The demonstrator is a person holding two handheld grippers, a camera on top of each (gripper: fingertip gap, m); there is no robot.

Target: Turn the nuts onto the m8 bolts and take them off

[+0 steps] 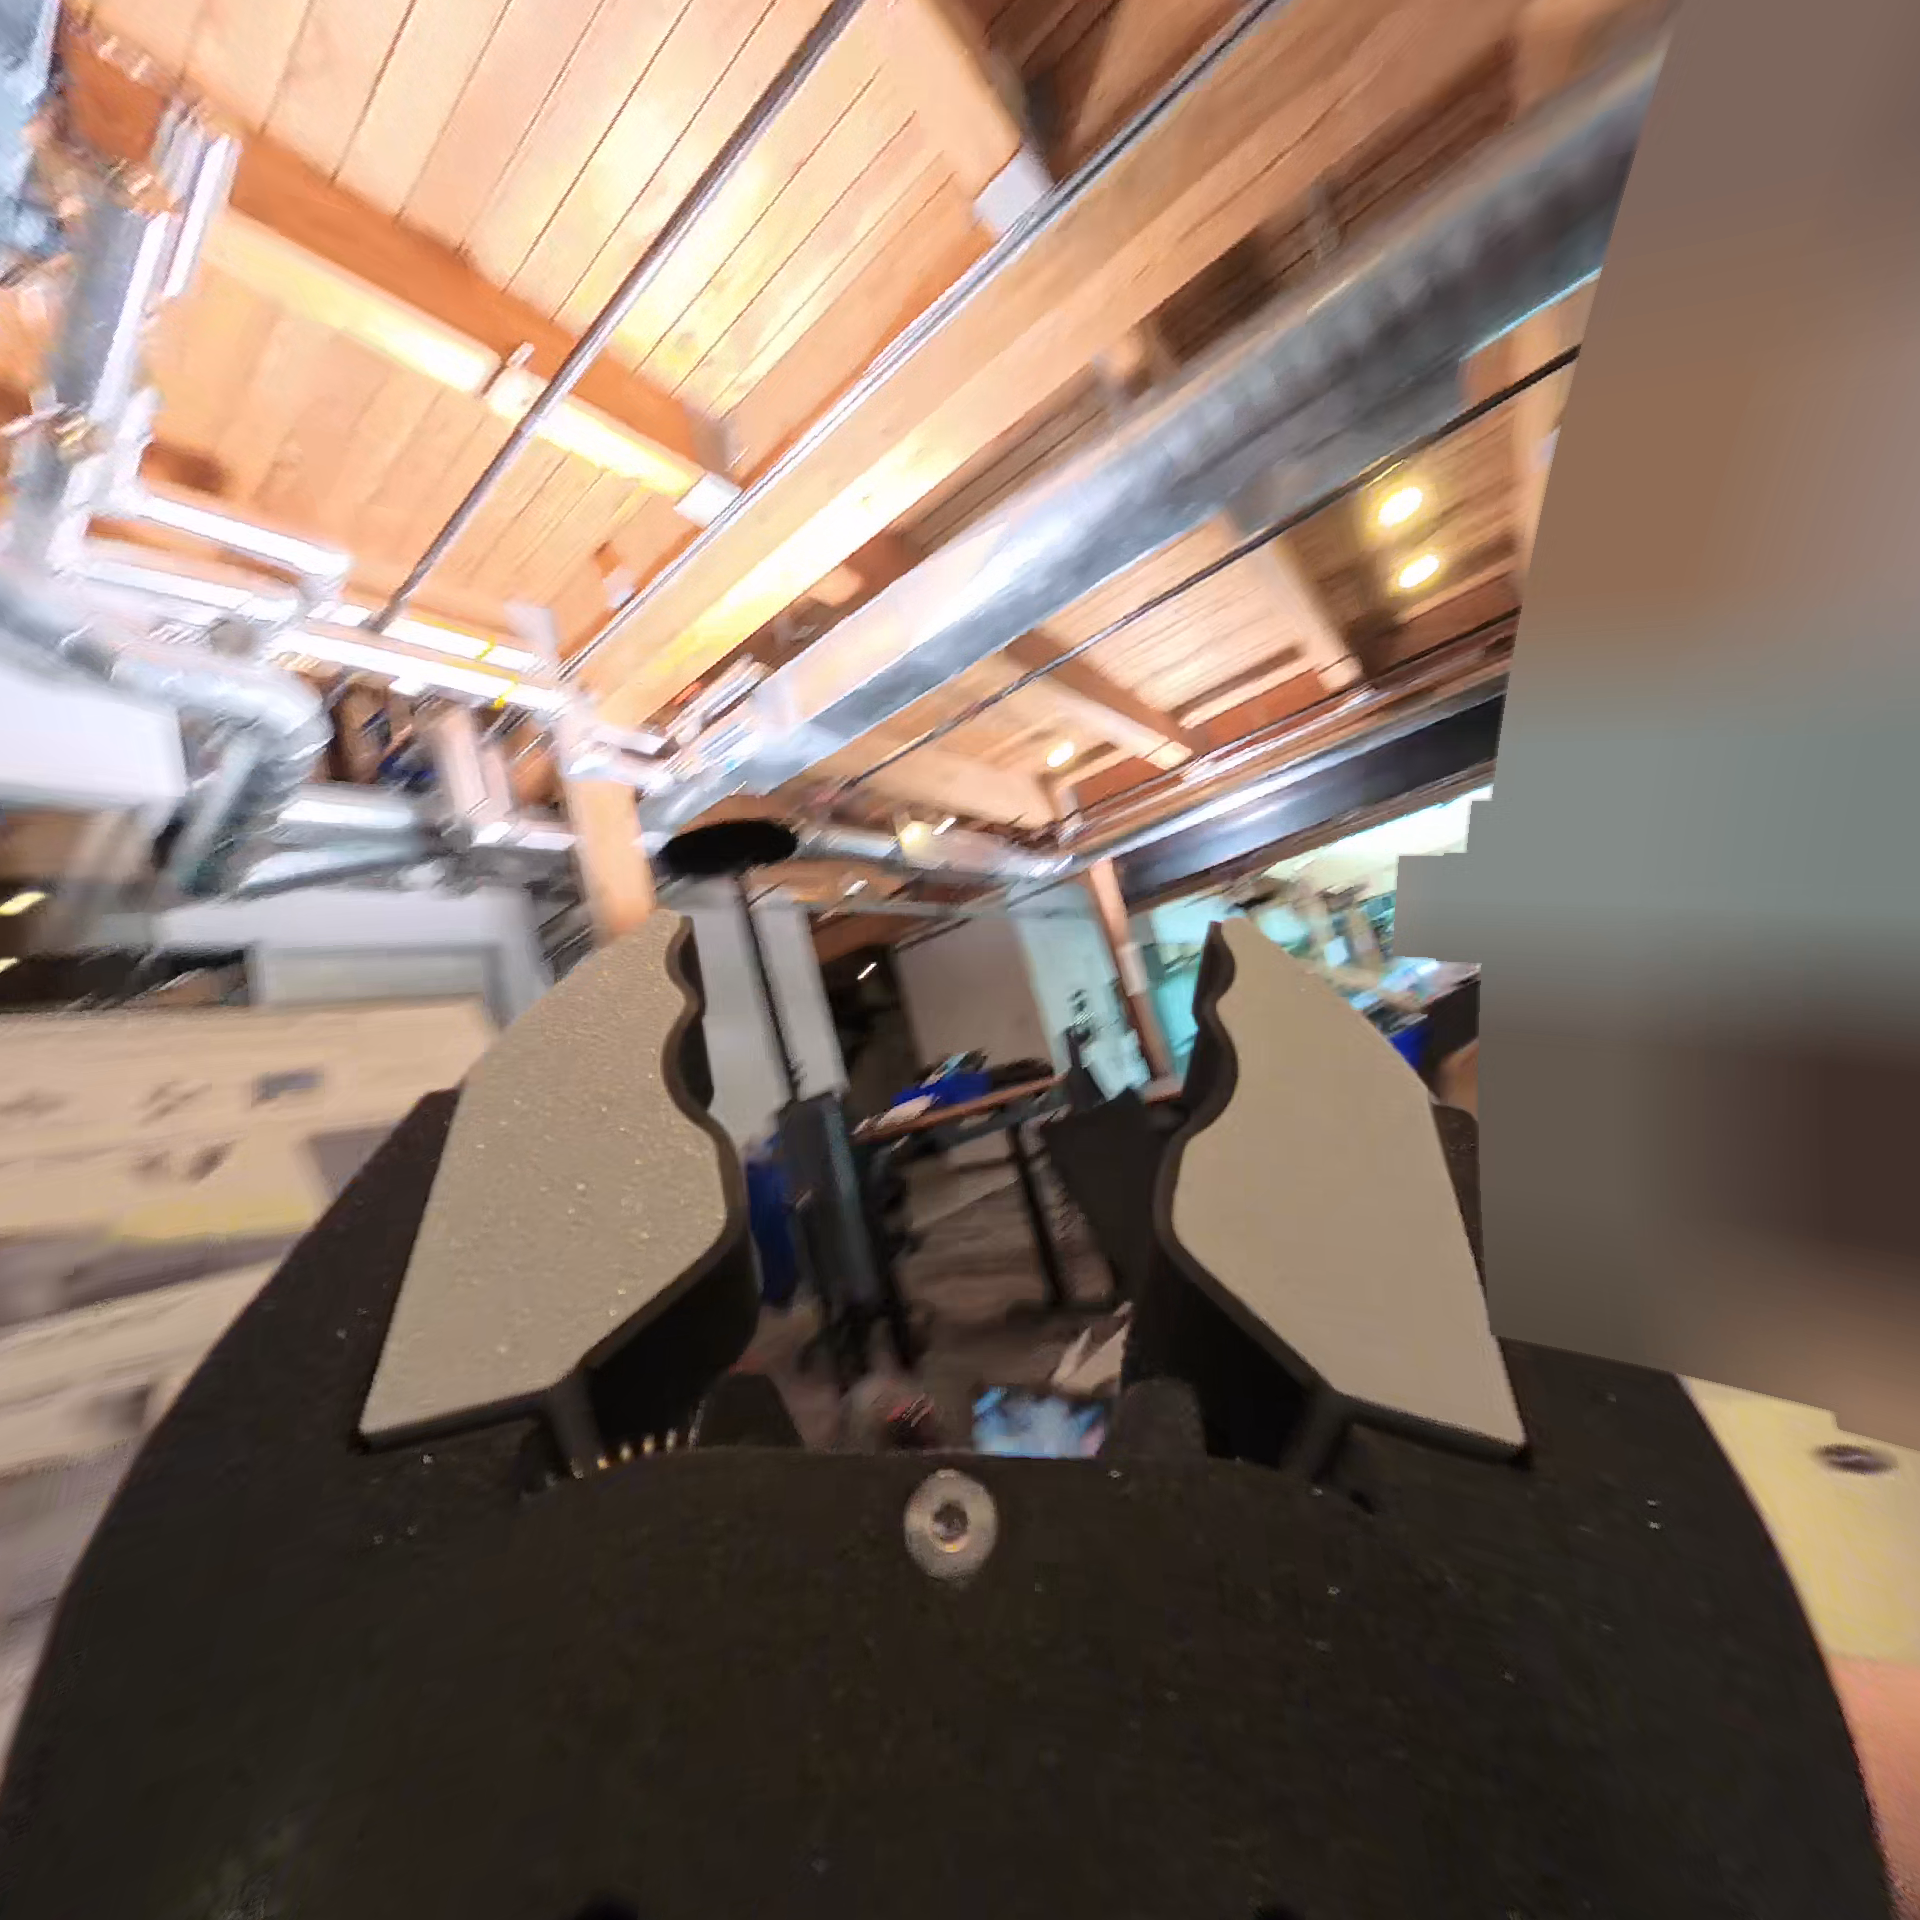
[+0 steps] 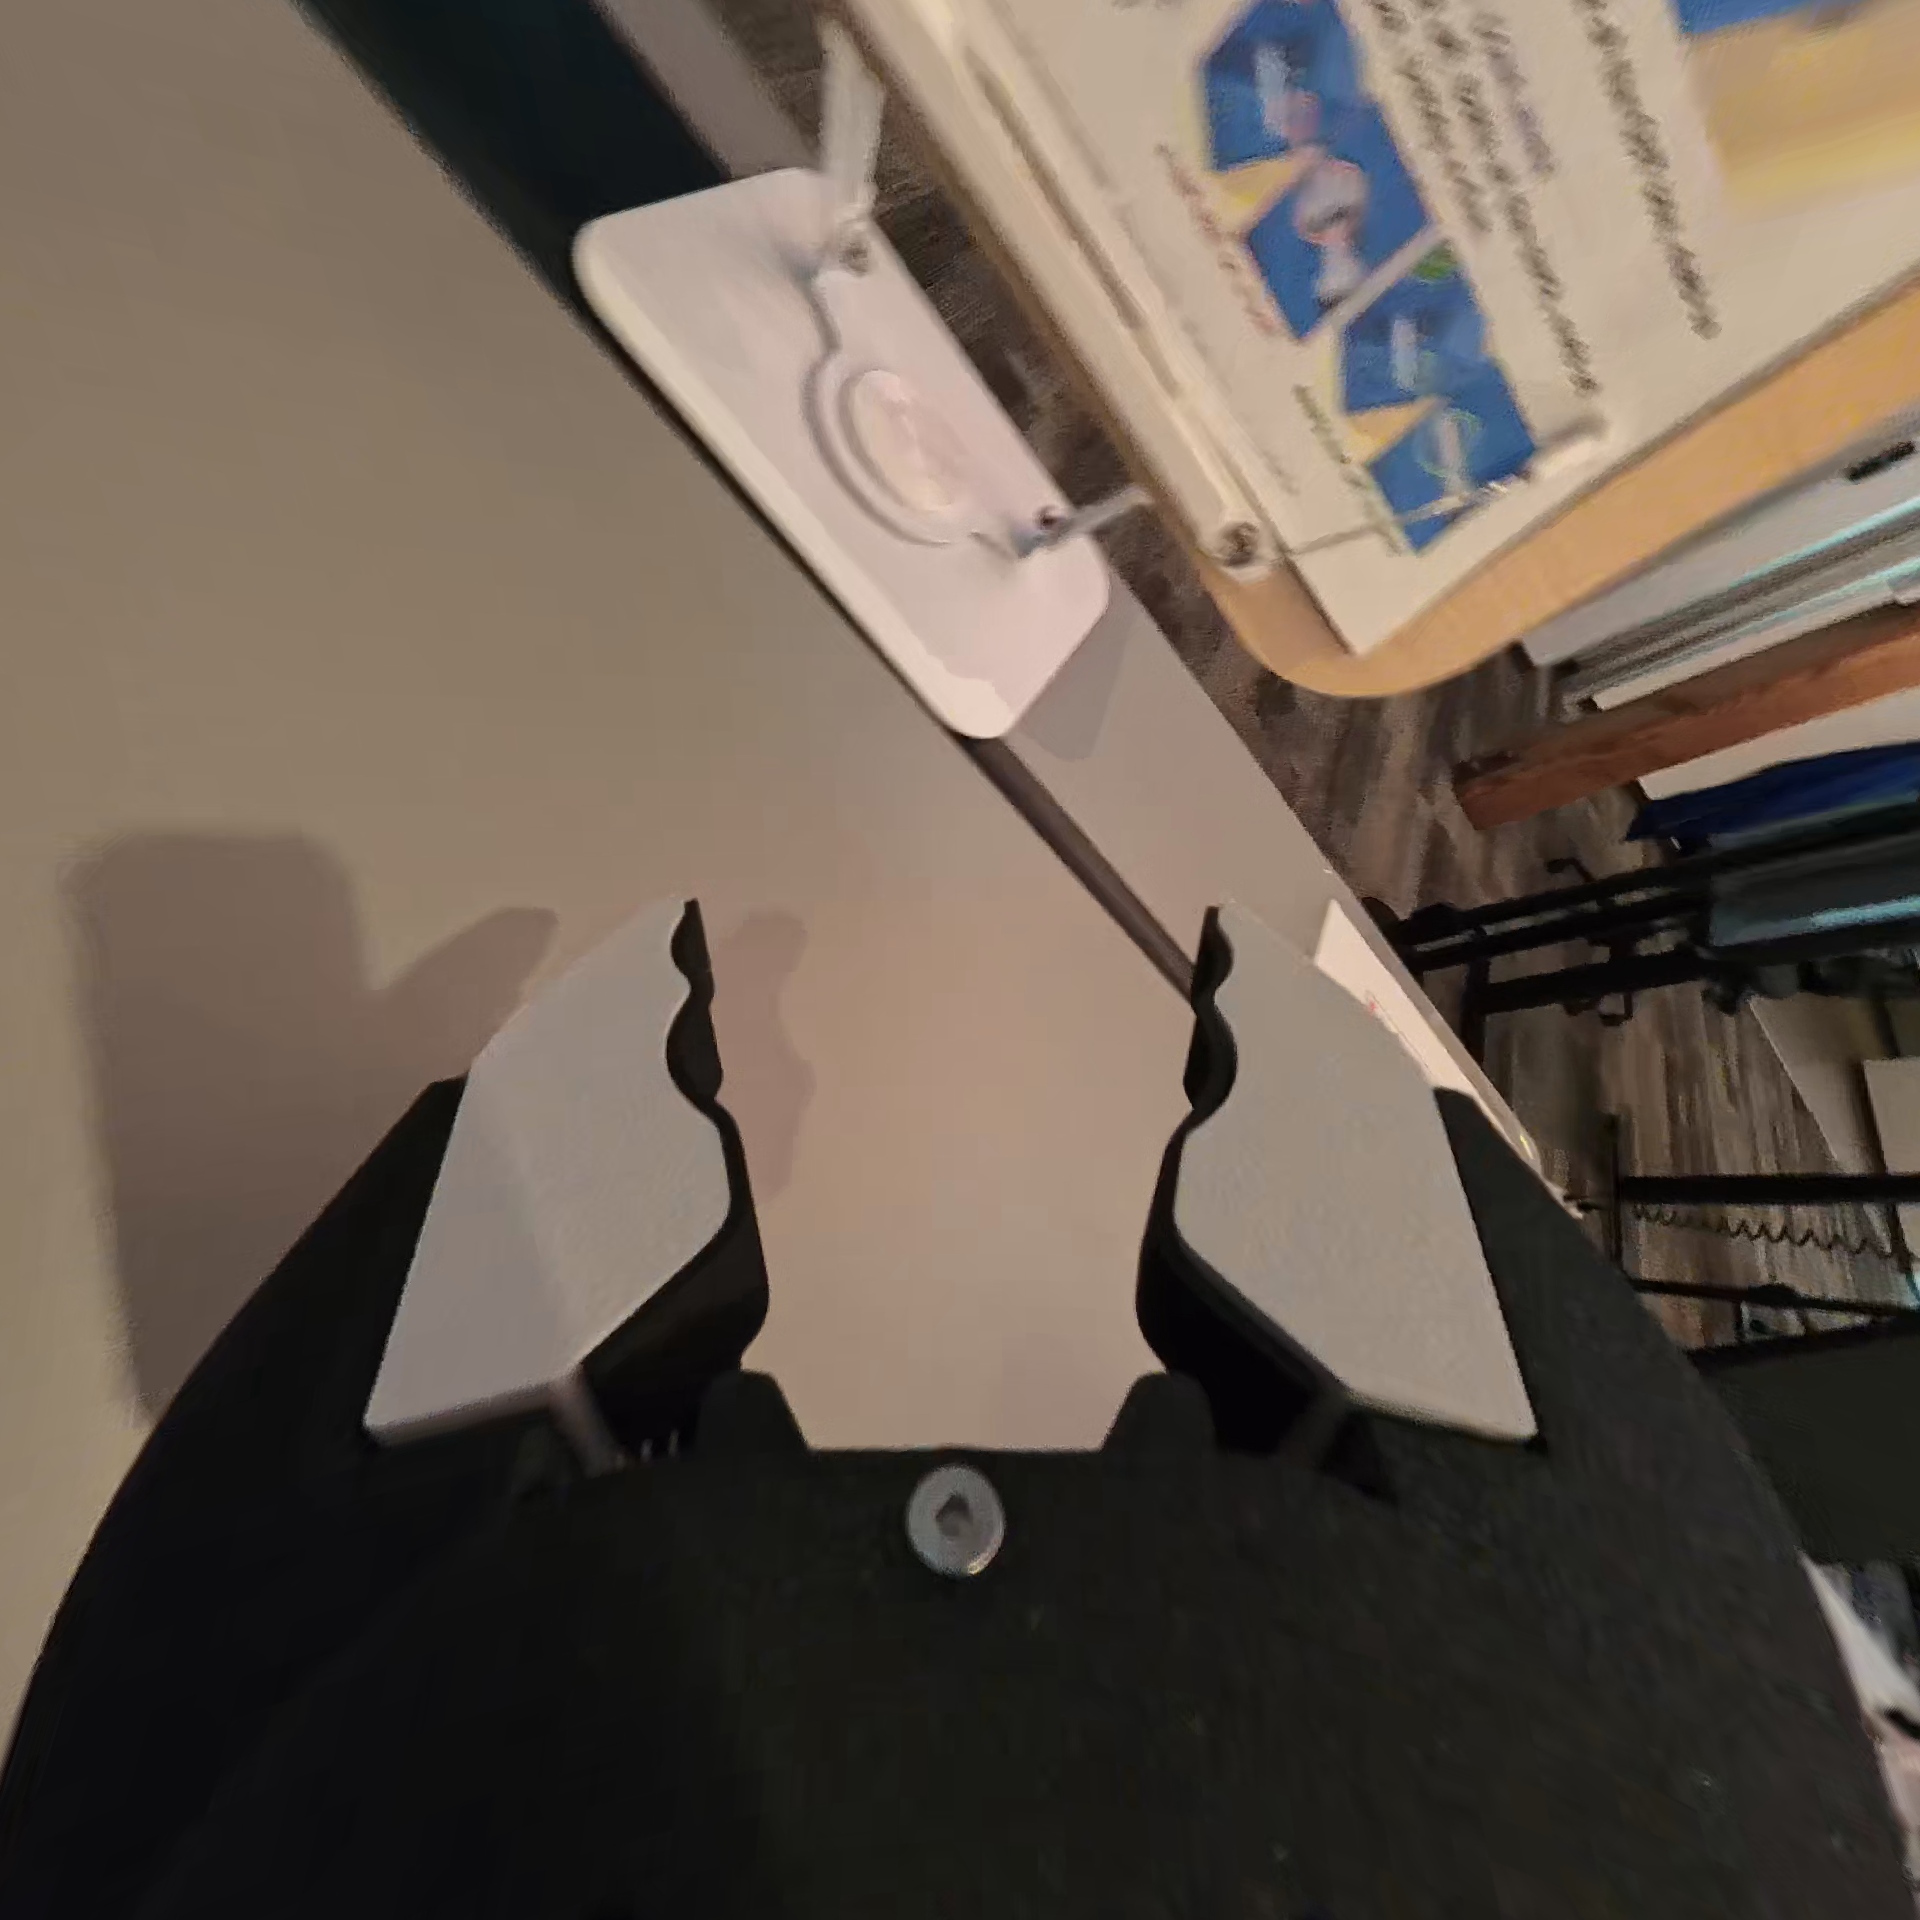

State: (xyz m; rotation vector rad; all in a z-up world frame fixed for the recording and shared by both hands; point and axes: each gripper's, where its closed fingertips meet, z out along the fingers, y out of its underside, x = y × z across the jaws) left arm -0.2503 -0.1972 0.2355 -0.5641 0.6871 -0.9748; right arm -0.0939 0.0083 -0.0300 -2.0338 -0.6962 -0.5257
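No nuts or bolts show in either view. My left gripper (image 1: 951, 935) is open and empty; it points up across the room toward a wooden ceiling (image 1: 644, 312). My right gripper (image 2: 951, 925) is open and empty above a pale table top (image 2: 364, 520). Both views are blurred by motion.
A white flat plate (image 2: 831, 436) with a wire bracket lies on the table near its far edge. Beyond the edge stands a tilted board with printed sheets (image 2: 1403, 260), and dark stands on the floor (image 2: 1714, 935). In the left wrist view, desks (image 1: 966, 1101) and a black pole (image 1: 769, 977) stand far off. The tips of one gripper are about 35 cm away from the tips of the other. The white flat plate (image 2: 831, 436) lies some 25 cm from my right tips, 55 cm from my left tips.
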